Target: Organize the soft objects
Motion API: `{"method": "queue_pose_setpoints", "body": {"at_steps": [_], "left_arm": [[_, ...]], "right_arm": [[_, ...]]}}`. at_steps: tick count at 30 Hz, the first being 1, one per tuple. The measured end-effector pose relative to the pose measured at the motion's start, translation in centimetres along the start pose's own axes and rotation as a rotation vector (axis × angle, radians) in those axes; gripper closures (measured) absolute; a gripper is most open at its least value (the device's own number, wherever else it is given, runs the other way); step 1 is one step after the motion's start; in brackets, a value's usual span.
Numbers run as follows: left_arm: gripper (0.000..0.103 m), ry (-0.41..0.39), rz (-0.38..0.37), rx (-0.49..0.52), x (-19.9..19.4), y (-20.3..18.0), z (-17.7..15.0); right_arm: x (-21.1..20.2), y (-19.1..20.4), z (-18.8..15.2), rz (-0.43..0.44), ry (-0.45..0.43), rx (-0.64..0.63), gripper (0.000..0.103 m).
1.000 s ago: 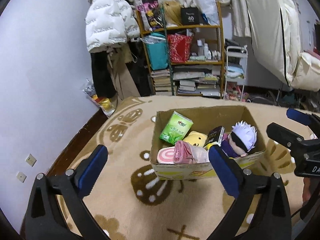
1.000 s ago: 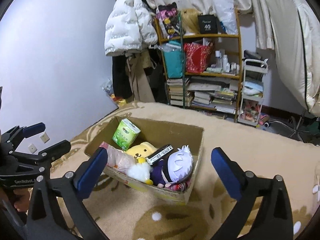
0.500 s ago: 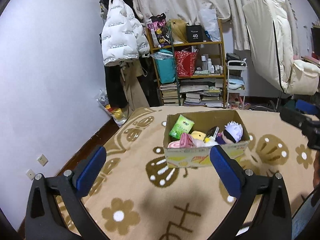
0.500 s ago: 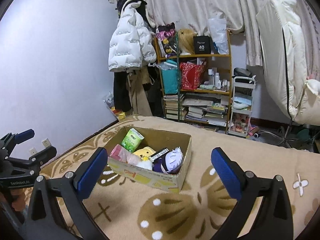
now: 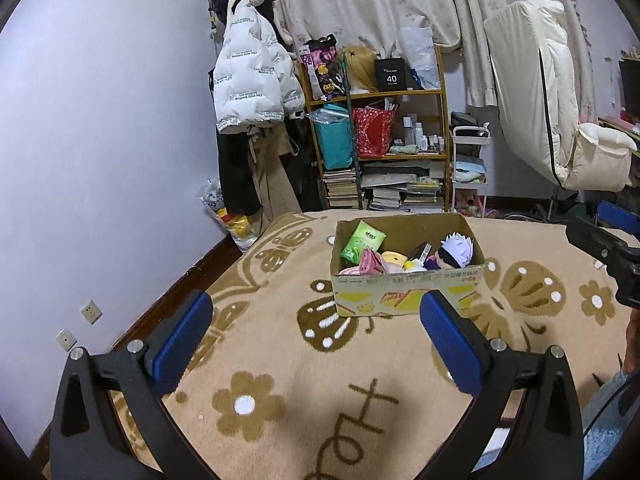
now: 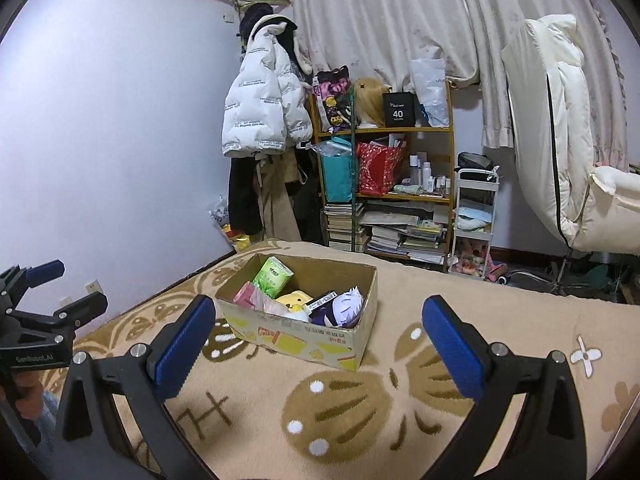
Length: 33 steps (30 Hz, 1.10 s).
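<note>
A cardboard box [image 5: 408, 292] sits on a beige patterned blanket [image 5: 280, 360]; it also shows in the right wrist view [image 6: 304, 340]. It holds a green tissue pack [image 5: 362, 241], a pink roll [image 5: 370, 263], a yellow plush [image 5: 394, 260] and a white-haired doll [image 5: 456, 249]. My left gripper [image 5: 316, 338] is open and empty, well in front of the box. My right gripper [image 6: 318, 342] is open and empty, also back from the box.
A bookshelf [image 5: 384, 140] with bags and books stands against the far wall. A white jacket [image 5: 252, 80] hangs at the left. A cream chair [image 5: 560, 120] is at the right. A white trolley [image 6: 476, 220] stands beside the shelf.
Both grippers have pulled back and up from the box, which now looks smaller and farther. Both stay open and empty.
</note>
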<state>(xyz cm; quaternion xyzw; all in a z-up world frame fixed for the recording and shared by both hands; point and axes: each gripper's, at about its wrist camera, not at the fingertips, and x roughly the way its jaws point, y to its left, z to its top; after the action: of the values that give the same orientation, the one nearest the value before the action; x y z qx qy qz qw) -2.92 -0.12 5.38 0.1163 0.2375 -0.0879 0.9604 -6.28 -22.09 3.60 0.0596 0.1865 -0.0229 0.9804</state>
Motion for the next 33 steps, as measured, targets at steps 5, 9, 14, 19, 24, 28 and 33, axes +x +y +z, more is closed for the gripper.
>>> {"method": "queue_pose_setpoints", "body": {"at_steps": [5,9,14,19,24,28,33], "left_arm": [[0.001,0.007,0.007,0.0,-0.1,0.0,-0.9],[0.001,0.027,0.008,-0.003,0.9,-0.1,-1.3],[0.001,0.048,0.003,0.002,1.9,-0.2,-1.6],[0.001,0.054,0.007,0.015,2.5,-0.5,-1.7],[0.001,0.061,0.006,0.013,2.7,-0.6,-1.9],[0.001,0.056,0.01,0.012,2.7,-0.6,-1.9],[0.001,0.052,-0.002,0.015,2.6,-0.6,-1.9]], "right_arm": [[0.2,-0.1,-0.7,0.008,0.012,0.007,0.0],[1.1,-0.4,-1.4,0.011,0.031,0.025,0.0],[1.9,-0.9,-2.0,0.018,0.049,0.035,0.0],[2.0,-1.4,-2.2,0.013,0.051,0.046,0.0],[2.2,-1.5,-2.3,0.009,0.06,0.053,0.0],[2.3,-1.6,-2.4,0.009,0.061,0.052,0.0],[2.3,-1.6,-2.4,0.006,0.059,0.052,0.0]]}}
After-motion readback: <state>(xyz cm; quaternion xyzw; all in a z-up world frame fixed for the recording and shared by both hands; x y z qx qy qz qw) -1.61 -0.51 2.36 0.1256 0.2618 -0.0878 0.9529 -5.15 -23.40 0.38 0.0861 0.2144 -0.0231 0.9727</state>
